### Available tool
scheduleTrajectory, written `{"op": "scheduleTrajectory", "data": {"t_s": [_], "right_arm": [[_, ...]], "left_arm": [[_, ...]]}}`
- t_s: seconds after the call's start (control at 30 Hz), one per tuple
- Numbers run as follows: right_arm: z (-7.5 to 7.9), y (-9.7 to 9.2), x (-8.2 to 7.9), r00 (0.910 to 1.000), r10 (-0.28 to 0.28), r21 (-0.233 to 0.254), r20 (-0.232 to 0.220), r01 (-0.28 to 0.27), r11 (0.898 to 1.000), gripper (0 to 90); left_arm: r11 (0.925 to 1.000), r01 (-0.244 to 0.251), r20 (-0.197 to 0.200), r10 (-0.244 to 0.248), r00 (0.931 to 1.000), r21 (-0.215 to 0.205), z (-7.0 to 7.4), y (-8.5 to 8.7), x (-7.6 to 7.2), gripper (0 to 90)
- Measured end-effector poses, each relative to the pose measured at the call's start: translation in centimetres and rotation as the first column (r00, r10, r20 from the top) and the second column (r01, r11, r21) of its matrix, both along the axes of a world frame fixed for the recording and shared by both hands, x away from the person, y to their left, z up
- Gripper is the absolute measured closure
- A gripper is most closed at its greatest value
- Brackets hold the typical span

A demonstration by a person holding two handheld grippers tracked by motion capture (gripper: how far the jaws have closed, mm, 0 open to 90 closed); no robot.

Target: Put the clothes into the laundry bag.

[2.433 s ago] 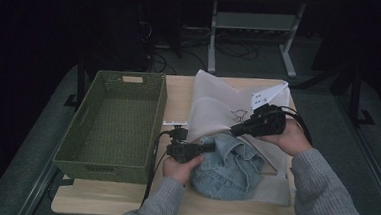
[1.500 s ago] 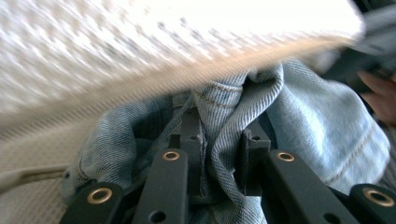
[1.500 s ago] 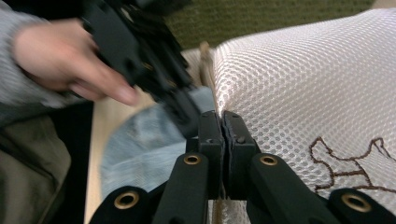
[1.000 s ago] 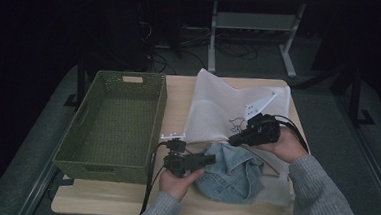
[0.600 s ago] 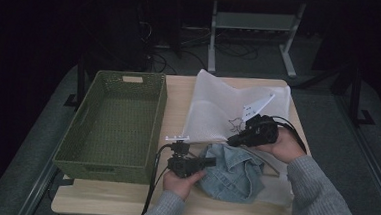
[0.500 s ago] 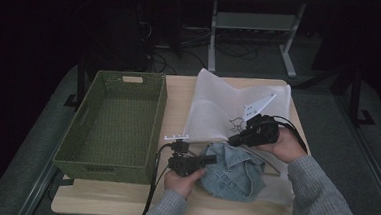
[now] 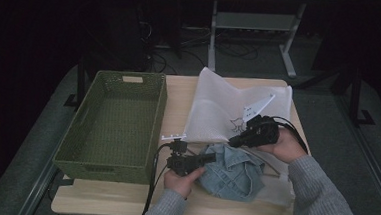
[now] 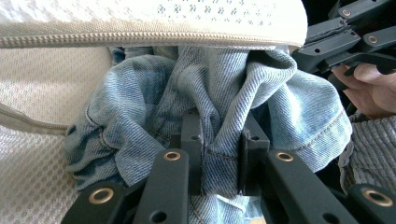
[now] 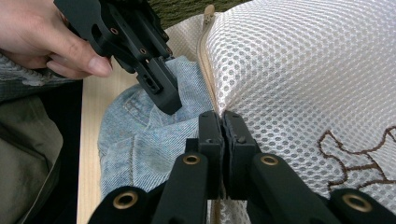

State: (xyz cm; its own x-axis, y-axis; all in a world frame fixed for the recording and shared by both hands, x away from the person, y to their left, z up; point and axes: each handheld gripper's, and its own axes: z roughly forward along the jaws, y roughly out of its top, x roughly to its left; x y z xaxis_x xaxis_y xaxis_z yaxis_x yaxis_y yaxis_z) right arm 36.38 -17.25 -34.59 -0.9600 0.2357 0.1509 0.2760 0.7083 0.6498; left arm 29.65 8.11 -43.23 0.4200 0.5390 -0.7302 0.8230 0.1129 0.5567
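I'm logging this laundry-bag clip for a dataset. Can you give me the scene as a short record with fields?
work: putting a crumpled light-blue denim garment into a white mesh zip laundry bag
left gripper: jaws have just been closing, pinching a fold of the denim garment
right gripper: shut on the bag's zip edge, holding it up
garment position: partly under the lifted bag flap
nearby: green woven basket, left on the wooden table

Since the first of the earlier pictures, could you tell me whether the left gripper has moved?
Yes. The left gripper, shut on the denim garment, now sits nearer the table's front edge and farther from the green basket's far end.
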Motion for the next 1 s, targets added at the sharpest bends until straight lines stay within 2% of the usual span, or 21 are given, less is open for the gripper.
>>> {"op": "scheduleTrajectory", "data": {"t_s": [0.3, 0.6, 0.7, 0.87, 0.93, 1.0], "right_arm": [[0.2, -0.8, 0.0, 1.0, 0.002, -0.013, 0.006, -0.002, 1.0, 86.9], [0.1, -2.0, -0.3, 0.9999, -0.01, -0.027, 0.011, 0.01, 1.0, 86.8], [0.1, -2.3, -0.4, 0.9999, -0.012, -0.014, 0.009, 0.012, 1.0, 86.8], [0.0, -2.3, -0.3, 0.9999, -0.015, -0.009, 0.008, 0.015, 1.0, 86.7], [-0.1, -2.2, -0.2, 0.9999, -0.015, -0.007, 0.007, 0.015, 1.0, 86.7], [-0.2, -2.3, -0.2, 0.9998, -0.02, -0.004, 0.005, 0.02, 1.0, 86.7]], "left_arm": [[0.9999, 0.005, 0.0, -0.005, 1.0, -0.014, -0.1, -1.4, -0.5, 77.0], [0.9983, 0.028, -0.004, -0.028, 0.9996, -0.051, -0.4, -3.2, -1.3, 77.3], [0.9991, 0.011, 0.005, -0.011, 0.9999, -0.04, -0.4, -3.1, -1.2, 77.3], [0.9995, 0.025, 0.016, -0.025, 0.9996, -0.017, -0.3, -3.0, -1.2, 76.3], [0.9992, 0.039, 0.028, -0.039, 0.9989, 0.005, -0.3, -2.9, -1.3, 73.3], [0.997, 0.067, 0.029, -0.068, 0.9973, 0.037, -0.3, -2.6, -1.4, 65.0]]}}
